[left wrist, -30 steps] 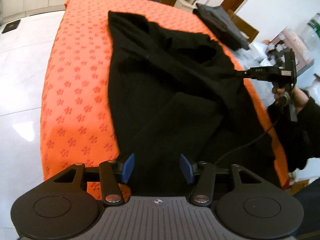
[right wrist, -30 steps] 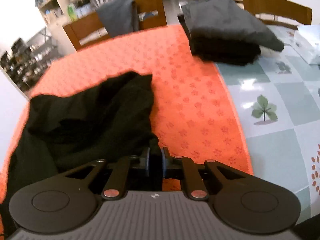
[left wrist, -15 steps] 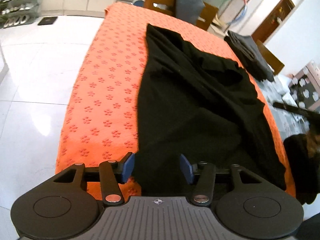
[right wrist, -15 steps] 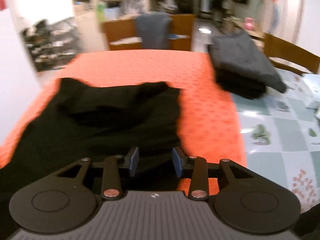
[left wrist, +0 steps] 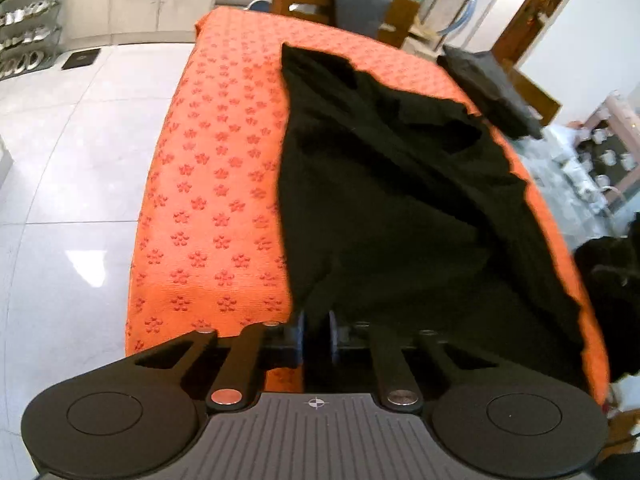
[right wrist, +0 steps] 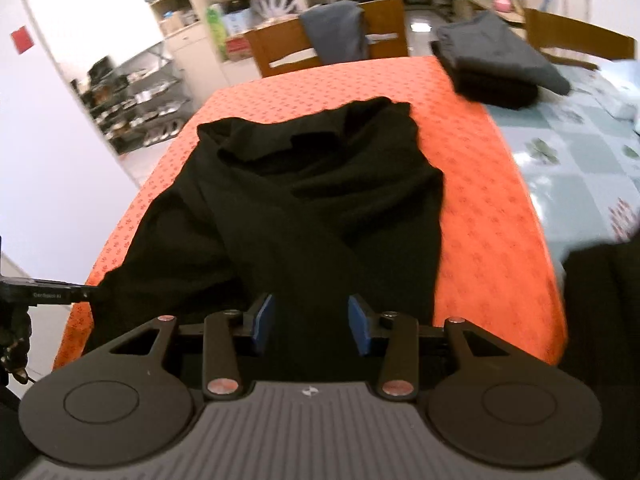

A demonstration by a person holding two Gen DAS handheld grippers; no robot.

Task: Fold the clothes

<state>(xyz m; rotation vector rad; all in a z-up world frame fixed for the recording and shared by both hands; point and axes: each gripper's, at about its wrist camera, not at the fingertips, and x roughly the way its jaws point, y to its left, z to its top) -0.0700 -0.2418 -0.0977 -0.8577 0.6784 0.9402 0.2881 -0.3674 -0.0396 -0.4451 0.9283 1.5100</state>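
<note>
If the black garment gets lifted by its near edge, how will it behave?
Likely floppy: the black garment lies in soft folds and creases. It probably drapes and trails rather than holding shape. It may drag on the textured orange cloth. The left hand-held gripper looks closed on its edge.

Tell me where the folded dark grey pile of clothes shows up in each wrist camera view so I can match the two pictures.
Left wrist view: the folded grey pile sits upper right, at the far right corner of the orange cloth.
Right wrist view: the same pile sits upper right, straddling the orange cloth's far right edge.
Shared landmark: the black garment spread mid-frame in both.
</note>
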